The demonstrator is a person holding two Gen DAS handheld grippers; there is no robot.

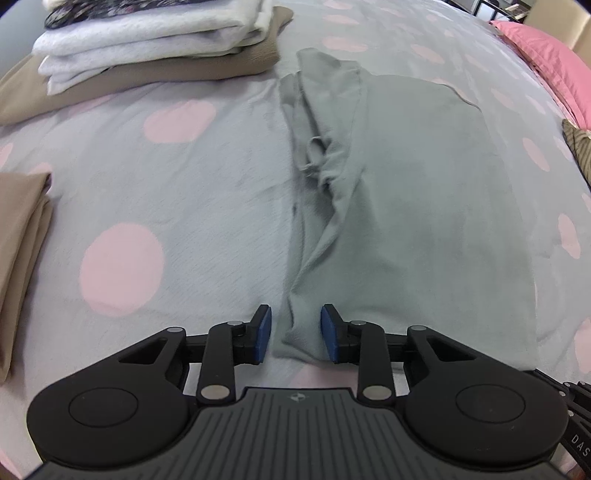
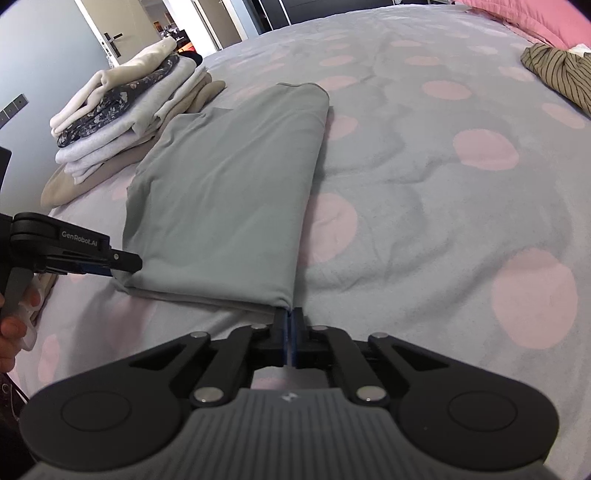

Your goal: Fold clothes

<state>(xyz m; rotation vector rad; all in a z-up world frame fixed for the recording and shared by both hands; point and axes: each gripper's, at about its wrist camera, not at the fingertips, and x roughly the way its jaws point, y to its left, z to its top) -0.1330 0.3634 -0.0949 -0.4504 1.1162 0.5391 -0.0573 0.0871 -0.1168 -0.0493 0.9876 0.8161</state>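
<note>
Right tongs (image 2: 289,334) pressed fully together, blue pads meeting, pinching the near right corner of the folded grey-green soft jersey garment (image 2: 229,206) just at the tips. Left tongs (image 1: 295,334) partly apart, blue pads (image 1: 263,334) standing either side of the garment's bunched near left corner, a clear gap visible on each side, cloth between but not squeezed. Seen from the right wrist, left tongs (image 2: 123,264) reaching in sideways at the garment's near left corner, held by a hand (image 2: 14,325) at the frame's left edge.

Ahead of both tongs, garment lying flat as a long folded panel, running away from the tips across the bed with its grey cover dotted with large pink spots (image 2: 443,206); left long edge rumpled and bunched with a creased fold partway along, right long edge a smooth fold.

Further out, ahead and left of the left tongs, stack of folded clothes (image 1: 155,40): pale grey fleece pieces, a dark floral piece among them, a tan piece underneath. Close by on the left of the left tongs, another folded tan cloth (image 1: 22,258) at the frame edge. Far ahead and right of the right tongs, crumpled olive garment with dark stripes (image 2: 557,74), well apart from the folded piece; beyond it, pink pillow (image 2: 517,18) at the bed's far edge
</note>
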